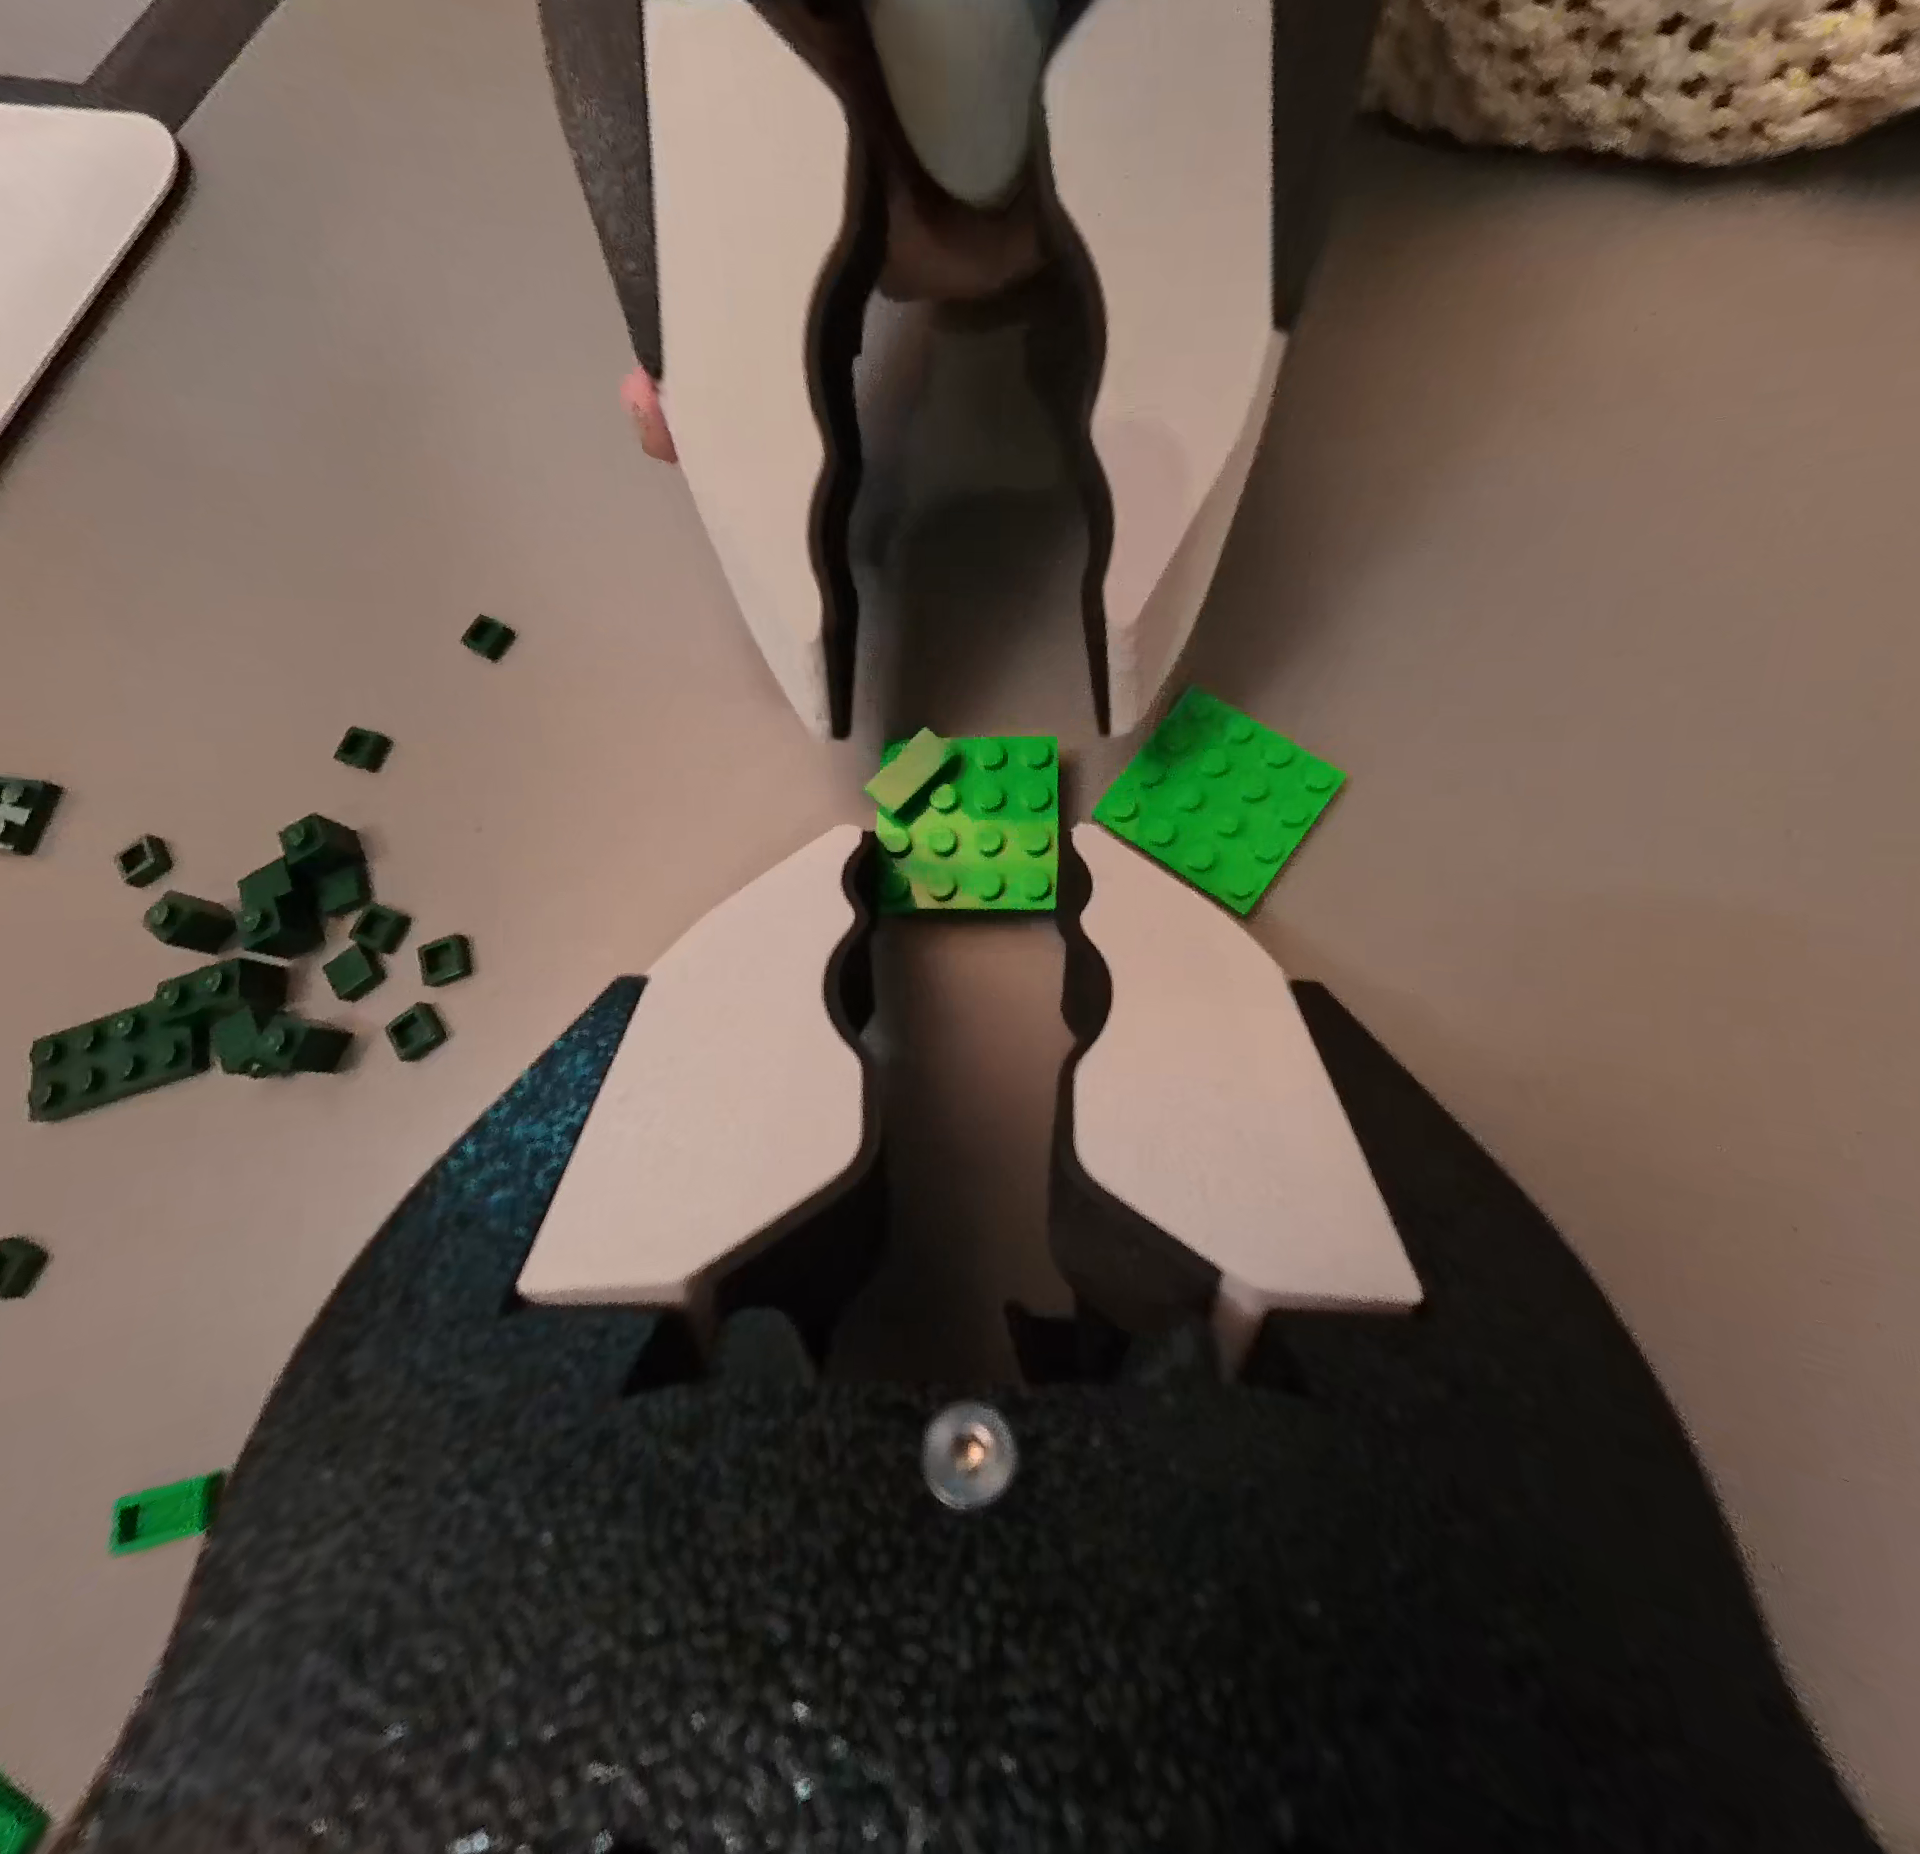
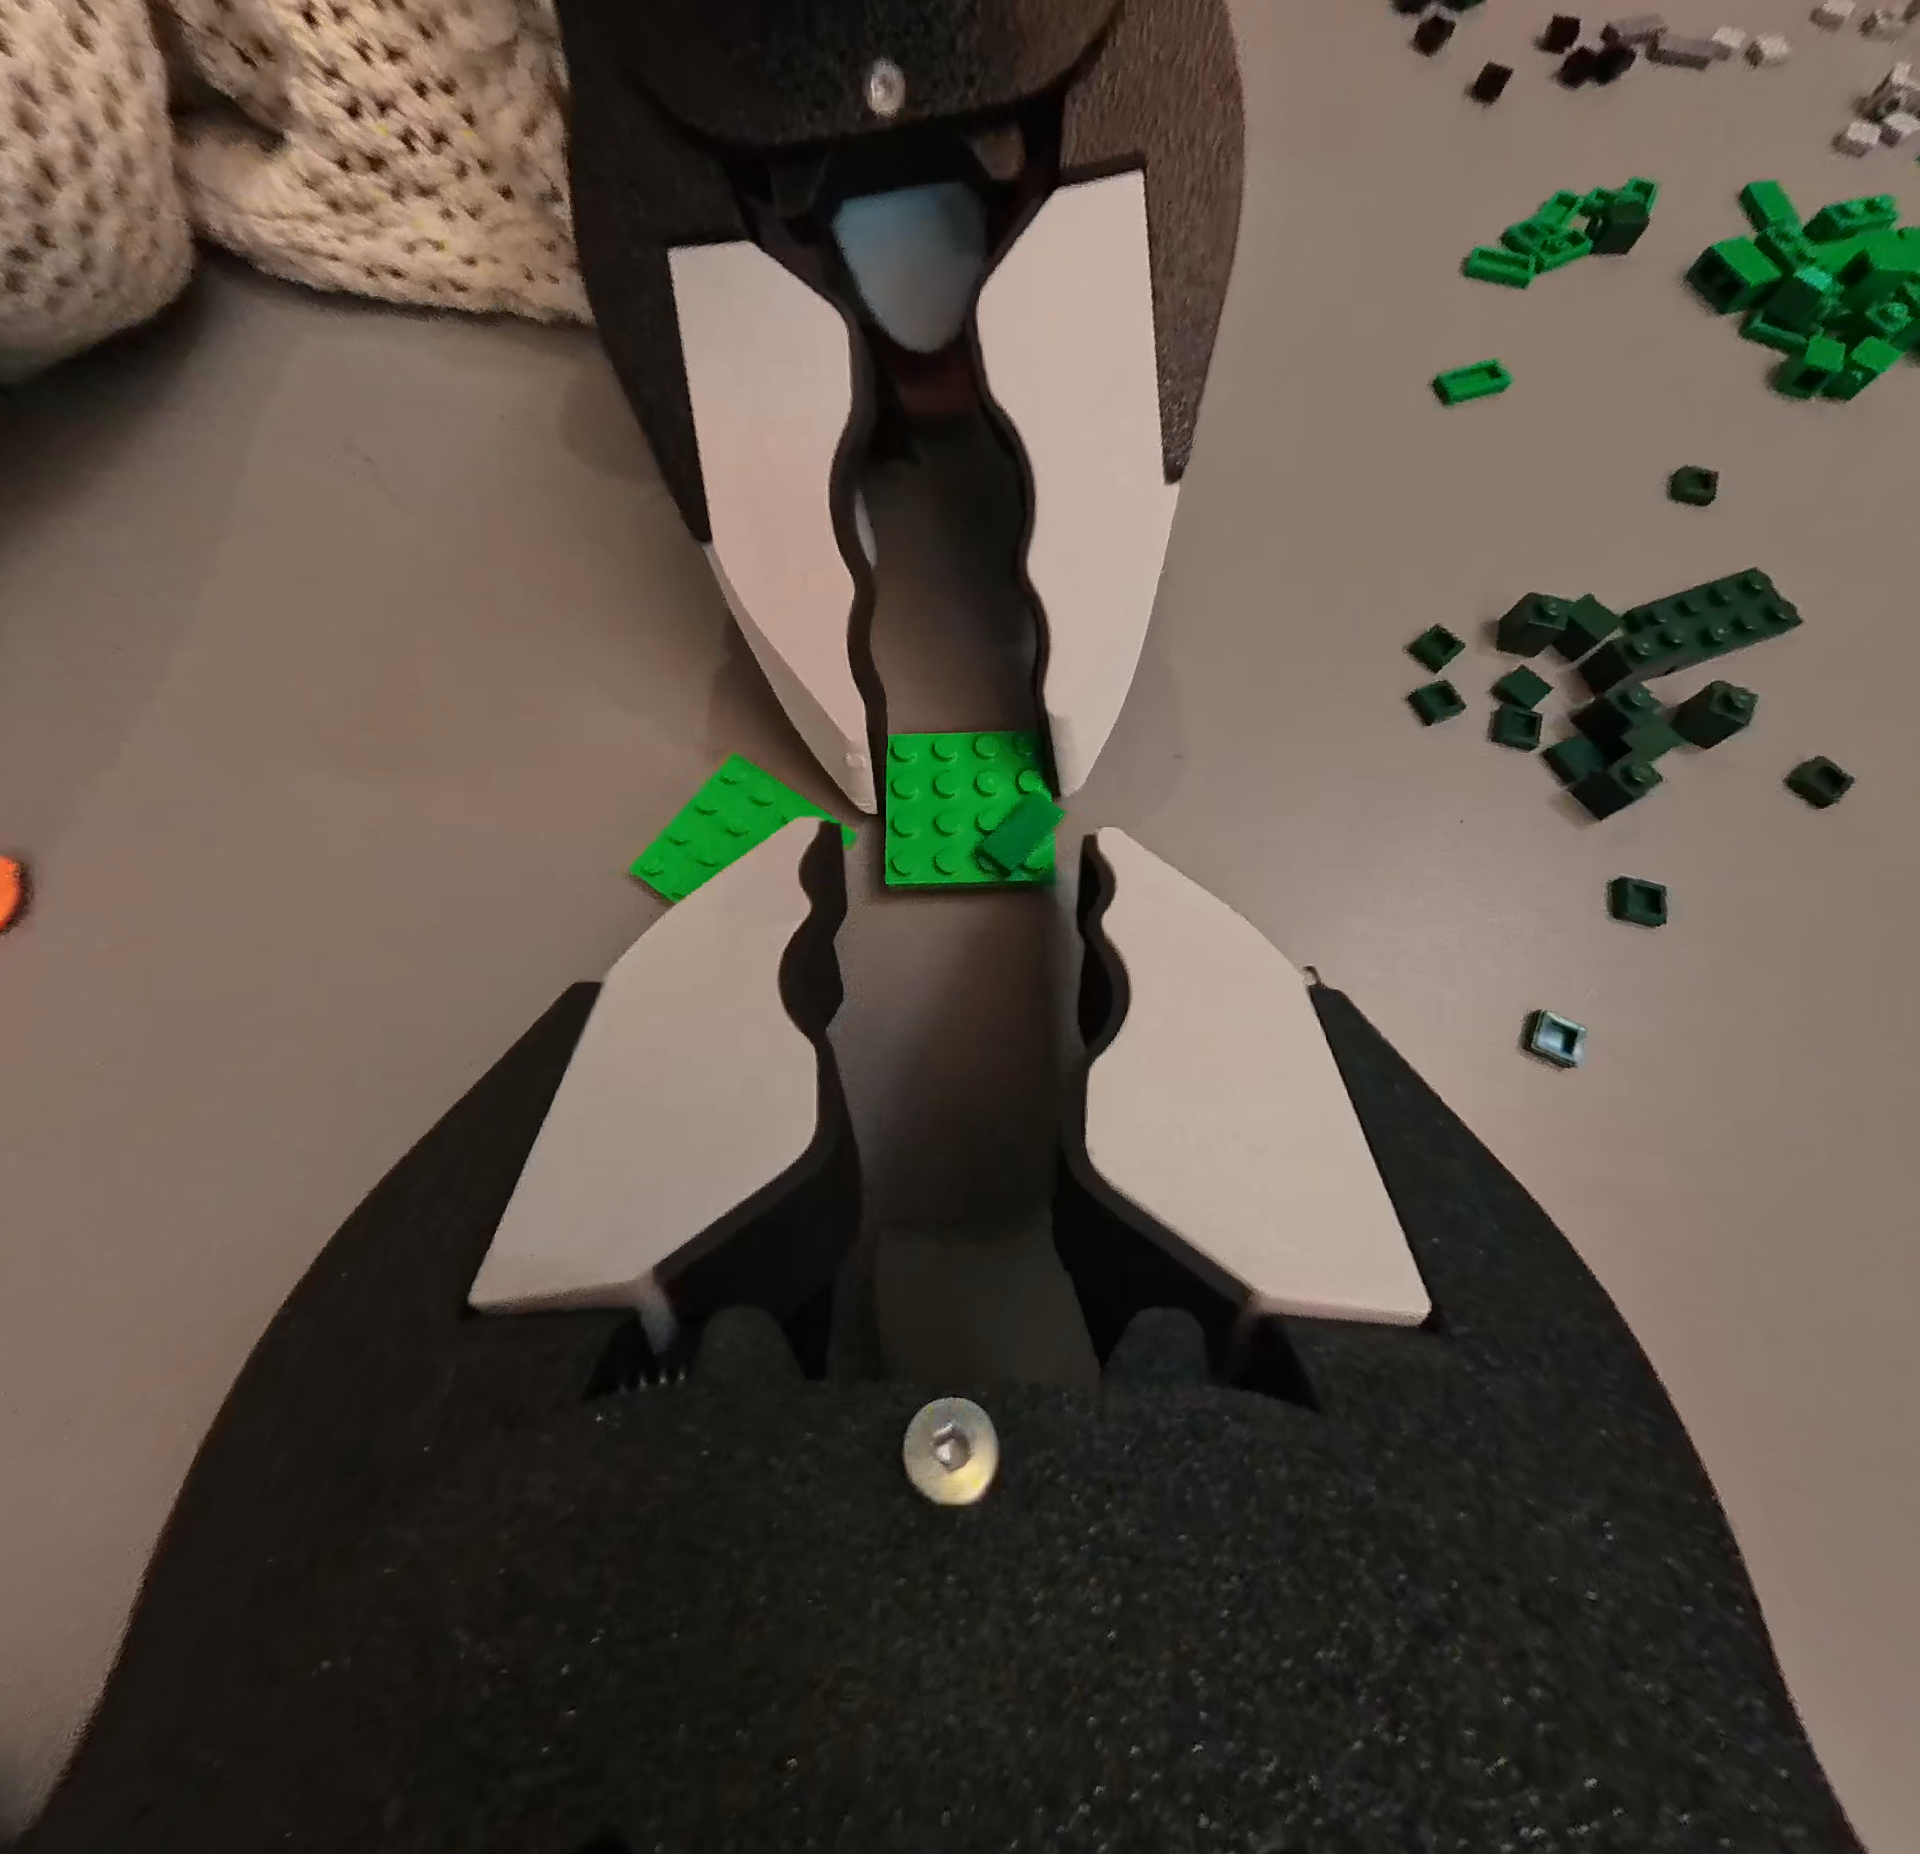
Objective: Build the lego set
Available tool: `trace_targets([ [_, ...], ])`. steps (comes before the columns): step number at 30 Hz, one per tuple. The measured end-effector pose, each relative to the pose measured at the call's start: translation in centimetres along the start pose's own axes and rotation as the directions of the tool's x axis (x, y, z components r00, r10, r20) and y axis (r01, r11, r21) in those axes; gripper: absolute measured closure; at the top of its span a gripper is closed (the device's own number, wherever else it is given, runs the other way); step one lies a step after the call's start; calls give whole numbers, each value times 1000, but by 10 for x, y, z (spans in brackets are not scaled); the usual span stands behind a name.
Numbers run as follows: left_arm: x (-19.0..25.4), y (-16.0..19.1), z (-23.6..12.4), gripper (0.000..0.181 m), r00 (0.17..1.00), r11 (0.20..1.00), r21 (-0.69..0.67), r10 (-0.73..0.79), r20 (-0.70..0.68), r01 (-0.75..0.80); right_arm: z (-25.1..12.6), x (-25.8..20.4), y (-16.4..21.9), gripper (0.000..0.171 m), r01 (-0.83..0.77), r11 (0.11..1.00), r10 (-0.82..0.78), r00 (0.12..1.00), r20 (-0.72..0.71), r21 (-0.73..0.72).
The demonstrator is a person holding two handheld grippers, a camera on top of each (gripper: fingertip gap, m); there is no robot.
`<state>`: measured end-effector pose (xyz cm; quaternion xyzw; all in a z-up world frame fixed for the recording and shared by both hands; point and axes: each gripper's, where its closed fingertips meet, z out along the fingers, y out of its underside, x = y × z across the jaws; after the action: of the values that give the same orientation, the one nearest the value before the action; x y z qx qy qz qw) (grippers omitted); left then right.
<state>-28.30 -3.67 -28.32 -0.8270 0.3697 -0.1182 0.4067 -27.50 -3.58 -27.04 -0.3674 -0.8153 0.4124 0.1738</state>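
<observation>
A bright green square plate (image 1: 987, 859) lies flat on the grey table between my two grippers, which face each other. It also shows in the right wrist view (image 2: 951, 807). A small green tile (image 1: 912, 778) lies tilted and loose on one corner of it (image 2: 1023, 833). My left gripper (image 1: 966, 848) has its fingertips against two opposite sides of the plate. My right gripper (image 2: 956, 843) is open a little wider than the plate, with its tips at the plate's edge. A second bright green plate (image 1: 1221, 802) lies flat beside the first (image 2: 717, 828).
Loose dark green pieces (image 1: 239, 973) lie in a pile to one side (image 2: 1631, 682). A heap of bright green pieces (image 2: 1818, 287) and some grey and black ones (image 2: 1662, 38) lie farther off. A knitted cream fabric (image 1: 1662, 38) borders the table. A pale flat board (image 1: 62, 246) lies at the far left. Less than 4 cm separates the two grippers' tips.
</observation>
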Motion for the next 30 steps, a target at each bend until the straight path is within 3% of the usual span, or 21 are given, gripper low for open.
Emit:
trace_targets([
  [4,6,-1,-1,148,998,999,11,51,-25,-51,-8,-3,-7,130,-17,997,14,999,41,71],
  [18,48,1,-10,148,934,964,87,267,-239,-253,1,-42,-5,147,72,997,-77,968,240,30],
  [23,49,2,-11,148,929,962,89,271,-253,-257,8,-46,2,148,111,993,-100,965,243,-34],
  [30,50,2,-11,148,928,963,88,268,-258,-254,10,-47,-2,152,130,991,-123,964,236,-12],
])
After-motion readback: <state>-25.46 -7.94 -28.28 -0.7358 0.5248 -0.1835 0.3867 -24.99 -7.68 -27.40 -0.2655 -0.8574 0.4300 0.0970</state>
